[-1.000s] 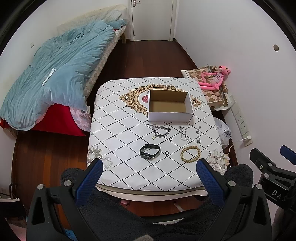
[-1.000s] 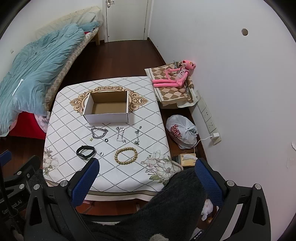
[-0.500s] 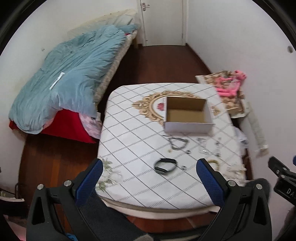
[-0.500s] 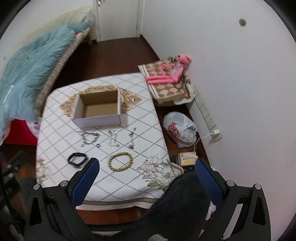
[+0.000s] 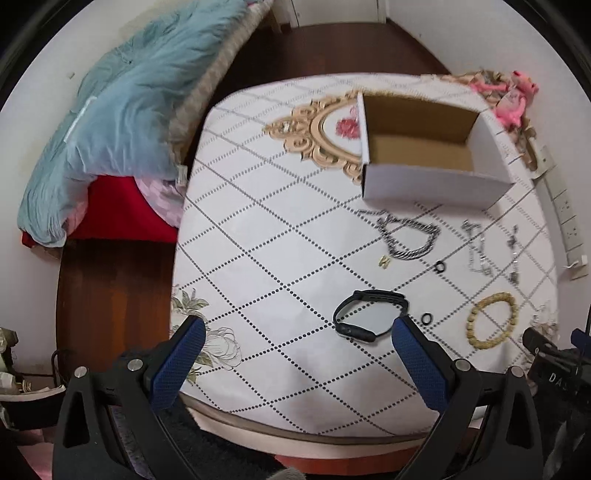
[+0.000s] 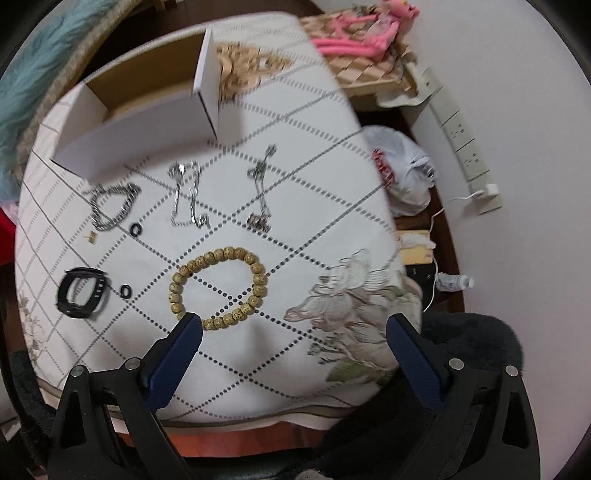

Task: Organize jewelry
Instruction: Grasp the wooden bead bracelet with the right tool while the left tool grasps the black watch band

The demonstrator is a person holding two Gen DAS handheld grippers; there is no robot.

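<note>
- Tablecloth (image 5: 258,236) is white with a dotted diamond grid, a gold ornate medallion (image 5: 314,136) with a red rose in the middle, and pale flower prints at the near corners. It covers a low table with rounded edges.
- Open cardboard box (image 5: 424,155), white outside and brown inside, sits toward the far side of the table, partly over the medallion. Nothing visible inside it.
- Jewelry is all laid out on the cloth between the box and the near edge: a chunky silver chain (image 6: 112,206), a thinner silver chain (image 6: 188,195) and another silver piece (image 6: 260,192) in a row just in front of the box.
- Closer in: a wooden bead bracelet (image 6: 216,286), a black fitness band (image 5: 369,314), two small black rings (image 6: 136,229) and a tiny gold bit (image 6: 91,236).
- Left gripper (image 5: 295,332) hangs over the near edge, fingers spread wide, holding nothing; its right finger overlaps the black band in view, can't tell if it touches.
- Right gripper (image 6: 293,328) is also spread wide and empty, left fingertip right at the bead bracelet's near edge.
- Room: dark wood floor (image 5: 110,280), a bed with a teal duvet (image 5: 122,107) over a red sheet on the left, white walls.
- Right of the table: a pink plush toy (image 6: 362,26) on a checkered cushion, a power strip (image 6: 461,140) along the wall, a plastic bag (image 6: 402,173) on the floor.
</note>
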